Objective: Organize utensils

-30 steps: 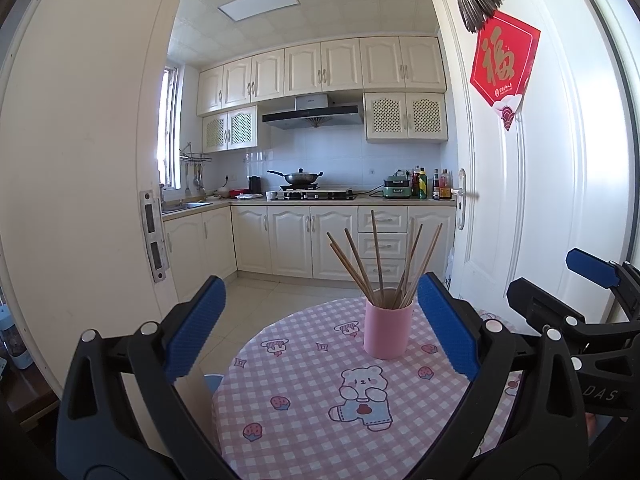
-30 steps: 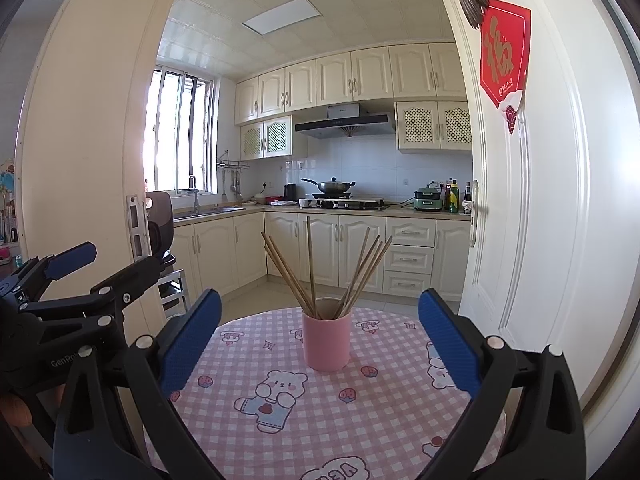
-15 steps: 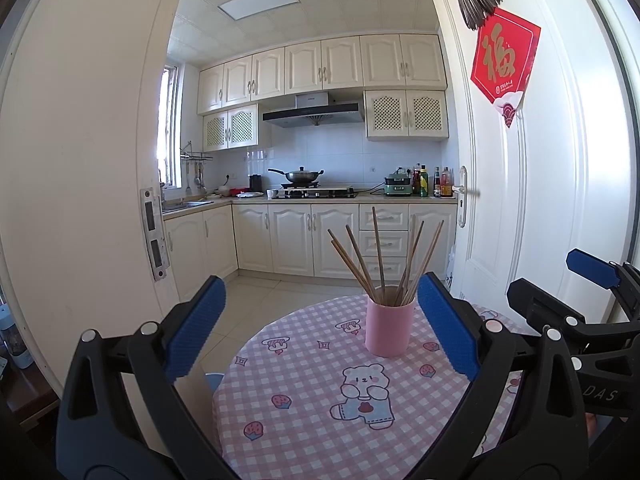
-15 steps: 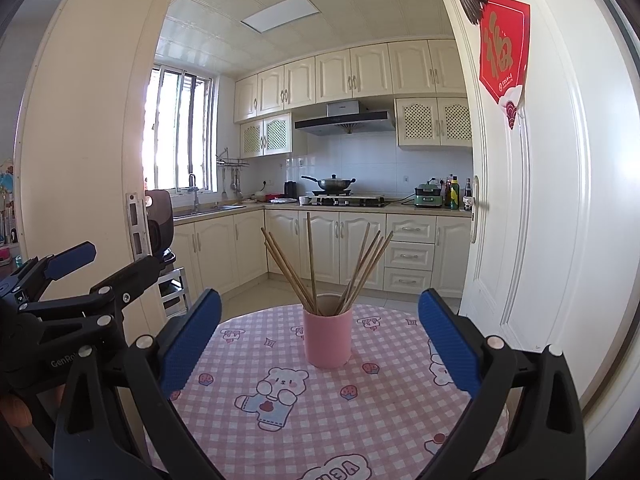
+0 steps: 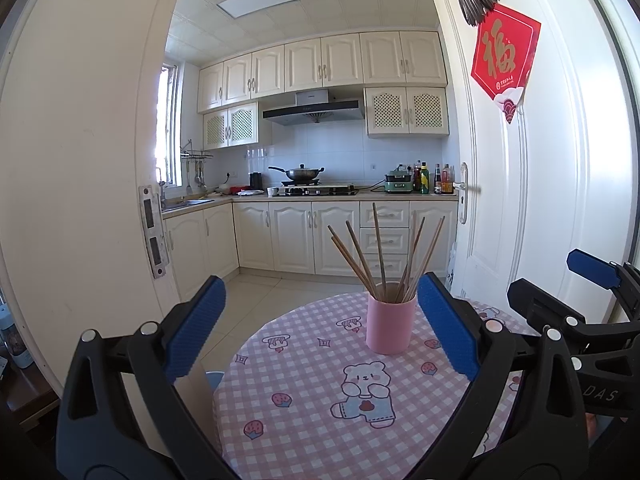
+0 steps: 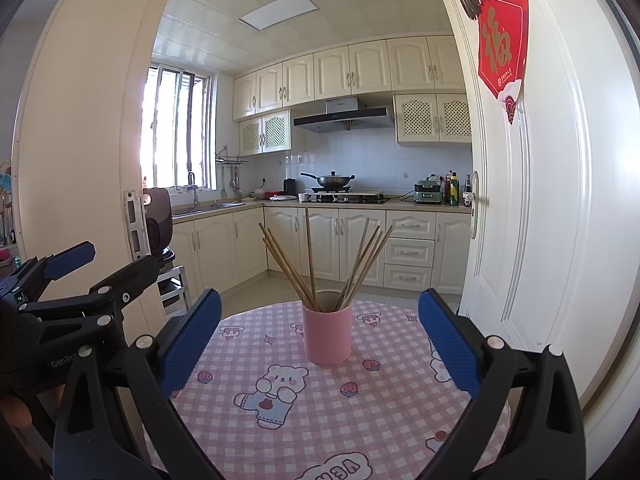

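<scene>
Right wrist view: both grippers, left gripper [image 5: 320,324] and right gripper [image 6: 319,334], spread wide, empty. Chopsticks [image 6: 320,264] in pink cup [image 6: 327,335] look light, stiff, slippery; pinch mid-shaft.

Home kitchen, cream cabinets [image 5: 320,64], range hood [image 5: 312,110], wok on stove [image 5: 298,174]

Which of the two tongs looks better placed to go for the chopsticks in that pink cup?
Probably the right tongs: the pink cup of chopsticks sits centred between its open jaws. From the left tongs, also open, it sits off toward the right finger.
</scene>
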`<state>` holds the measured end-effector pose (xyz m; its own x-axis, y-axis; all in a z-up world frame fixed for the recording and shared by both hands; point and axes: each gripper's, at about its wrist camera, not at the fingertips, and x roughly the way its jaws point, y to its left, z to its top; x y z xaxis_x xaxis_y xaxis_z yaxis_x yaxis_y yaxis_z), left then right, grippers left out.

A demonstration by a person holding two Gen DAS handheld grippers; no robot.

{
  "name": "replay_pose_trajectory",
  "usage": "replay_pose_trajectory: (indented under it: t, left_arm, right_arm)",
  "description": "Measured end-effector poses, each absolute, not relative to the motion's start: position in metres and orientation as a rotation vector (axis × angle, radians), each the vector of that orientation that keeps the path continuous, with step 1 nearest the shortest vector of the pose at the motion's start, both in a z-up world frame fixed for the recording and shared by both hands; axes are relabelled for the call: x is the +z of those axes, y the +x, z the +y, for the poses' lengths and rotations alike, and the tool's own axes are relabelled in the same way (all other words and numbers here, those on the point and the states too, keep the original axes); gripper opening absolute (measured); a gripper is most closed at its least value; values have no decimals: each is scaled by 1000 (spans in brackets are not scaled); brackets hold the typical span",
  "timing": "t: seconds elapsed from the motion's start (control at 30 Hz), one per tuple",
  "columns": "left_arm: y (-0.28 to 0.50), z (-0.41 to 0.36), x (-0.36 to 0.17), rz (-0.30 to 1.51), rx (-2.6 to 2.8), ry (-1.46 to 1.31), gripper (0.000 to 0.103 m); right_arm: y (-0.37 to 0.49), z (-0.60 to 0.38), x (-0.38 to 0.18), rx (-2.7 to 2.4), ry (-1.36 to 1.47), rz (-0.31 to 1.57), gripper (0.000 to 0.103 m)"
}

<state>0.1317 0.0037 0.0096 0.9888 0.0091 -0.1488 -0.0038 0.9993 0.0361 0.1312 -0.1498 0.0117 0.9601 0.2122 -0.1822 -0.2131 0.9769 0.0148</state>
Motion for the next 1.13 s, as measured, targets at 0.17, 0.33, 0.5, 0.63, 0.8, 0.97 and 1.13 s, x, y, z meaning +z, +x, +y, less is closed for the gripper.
replay_pose_trajectory:
  t: [0.17, 0.33, 0.5, 0.63, 0.8, 0.97, 1.13]
  left_arm:
    - [132, 4, 9, 150, 8, 36, 95]
    - [135, 2, 9, 154, 7, 38, 95]
    - [137, 2, 8, 157, 7, 40, 95]
    - [140, 2, 7, 158, 8, 43, 95]
    - [144, 2, 6, 170, 5, 40, 95]
    - [154, 1, 1, 200, 4, 41, 95]
    - [177, -2, -13, 304, -1, 43, 96]
  right_arm:
    - [131, -150, 12, 216, -5, 185, 95]
    - [132, -150, 11, 214, -3, 187, 95]
    - [133, -150, 9, 213, 0, 190, 95]
    - [136, -150, 8, 214, 4, 194, 95]
    - [141, -151, 6, 211, 10, 199, 95]
    - [149, -151, 2, 206, 12, 217, 95]
    - [165, -153, -12, 208, 18, 265, 95]
